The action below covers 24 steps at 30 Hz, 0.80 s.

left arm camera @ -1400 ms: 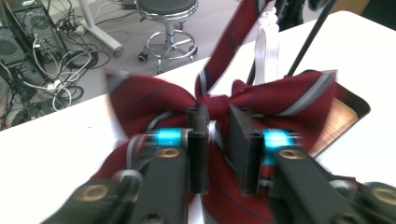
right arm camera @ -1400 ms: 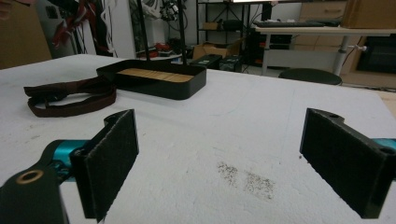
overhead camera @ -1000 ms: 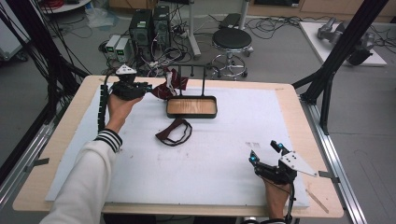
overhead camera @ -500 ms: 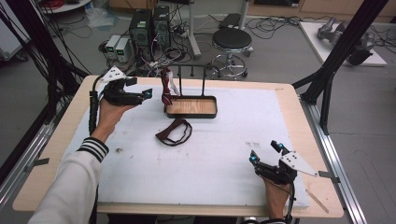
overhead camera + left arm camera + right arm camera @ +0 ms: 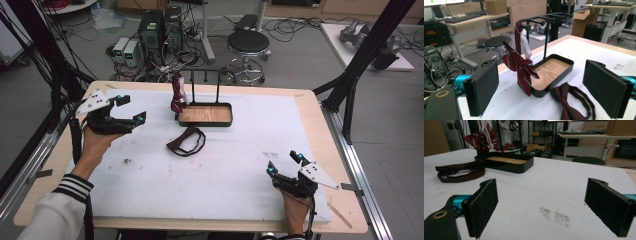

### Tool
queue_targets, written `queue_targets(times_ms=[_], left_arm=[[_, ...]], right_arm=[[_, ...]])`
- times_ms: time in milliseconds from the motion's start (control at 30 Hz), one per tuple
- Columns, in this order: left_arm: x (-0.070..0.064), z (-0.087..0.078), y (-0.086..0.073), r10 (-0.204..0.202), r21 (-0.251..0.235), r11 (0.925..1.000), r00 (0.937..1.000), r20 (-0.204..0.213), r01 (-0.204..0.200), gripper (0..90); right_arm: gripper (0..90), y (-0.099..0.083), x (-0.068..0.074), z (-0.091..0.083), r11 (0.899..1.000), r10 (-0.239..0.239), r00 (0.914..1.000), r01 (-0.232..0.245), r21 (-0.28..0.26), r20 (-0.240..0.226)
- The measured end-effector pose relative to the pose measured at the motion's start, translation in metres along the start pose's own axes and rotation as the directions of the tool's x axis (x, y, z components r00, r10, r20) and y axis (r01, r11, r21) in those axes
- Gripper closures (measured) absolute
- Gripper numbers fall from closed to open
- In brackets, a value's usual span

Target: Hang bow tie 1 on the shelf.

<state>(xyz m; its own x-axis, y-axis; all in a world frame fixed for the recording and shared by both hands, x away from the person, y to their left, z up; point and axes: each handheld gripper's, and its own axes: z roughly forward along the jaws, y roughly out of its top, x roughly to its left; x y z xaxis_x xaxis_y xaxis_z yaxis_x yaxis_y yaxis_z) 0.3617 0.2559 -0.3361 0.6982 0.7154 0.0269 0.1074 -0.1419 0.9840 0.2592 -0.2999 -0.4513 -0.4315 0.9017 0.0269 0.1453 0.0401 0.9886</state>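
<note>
Jaws of both the left gripper (image 5: 131, 111) and the right gripper (image 5: 283, 163) stand wide apart, holding nothing — one striped bow tie (image 5: 520, 66) already hangs on the rack (image 5: 544, 18), while the plain bow tie (image 5: 186, 142) lies on the table (image 5: 240, 165) beside the tray (image 5: 206, 121), apparently next.

wide-apart gripper (image 5: 541, 210) jaws over white table (image 5: 564, 192), tray (image 5: 506, 162) beyond

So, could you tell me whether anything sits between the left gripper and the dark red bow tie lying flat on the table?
Nothing visible does. The left gripper, jaws open, is over bare white tabletop, and the flat bow tie lies beyond it with clear surface between. The tray stand and the striped bow tie hanging from it sit further back.
</note>
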Motion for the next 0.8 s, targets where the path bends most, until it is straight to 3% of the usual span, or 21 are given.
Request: queue_targets(times_ms=[200, 267, 333, 467, 800], left_arm=[[-0.009, -0.026, -0.012, 0.0, -0.033, 0.9995, 0.9999, -0.012, -0.001, 14.0], [-0.011, -0.034, -0.018, -0.012, -0.064, 0.9979, 0.9998, -0.016, 0.011, 14.0], [-0.013, -0.039, -0.022, -0.027, -0.072, 0.9971, 0.9994, -0.019, 0.026, 14.0], [-0.02, -0.05, -0.031, -0.016, -0.075, 0.9971, 0.9991, -0.039, 0.013, 13.9], [-0.023, -0.059, -0.047, -0.031, -0.074, 0.9969, 0.9979, -0.057, 0.026, 14.0]], right_arm=[[10.7, 0.0, 0.0, 0.0, 1.0, -0.002, 1.0, 0.002, 0.0, 0.002], [10.7, 0.0, 0.0, 0.0, 1.0, -0.001, 1.0, 0.001, 0.0, 0.001], [10.7, 0.0, 0.0, 0.0, 1.0, -0.002, 1.0, 0.001, -0.001, -0.001], [10.7, 0.0, 0.0, 0.0, 1.0, -0.007, 1.0, 0.007, -0.001, 0.0], [10.7, 0.0, 0.0, 0.0, 1.0, -0.005, 1.0, 0.005, -0.002, 0.001]])
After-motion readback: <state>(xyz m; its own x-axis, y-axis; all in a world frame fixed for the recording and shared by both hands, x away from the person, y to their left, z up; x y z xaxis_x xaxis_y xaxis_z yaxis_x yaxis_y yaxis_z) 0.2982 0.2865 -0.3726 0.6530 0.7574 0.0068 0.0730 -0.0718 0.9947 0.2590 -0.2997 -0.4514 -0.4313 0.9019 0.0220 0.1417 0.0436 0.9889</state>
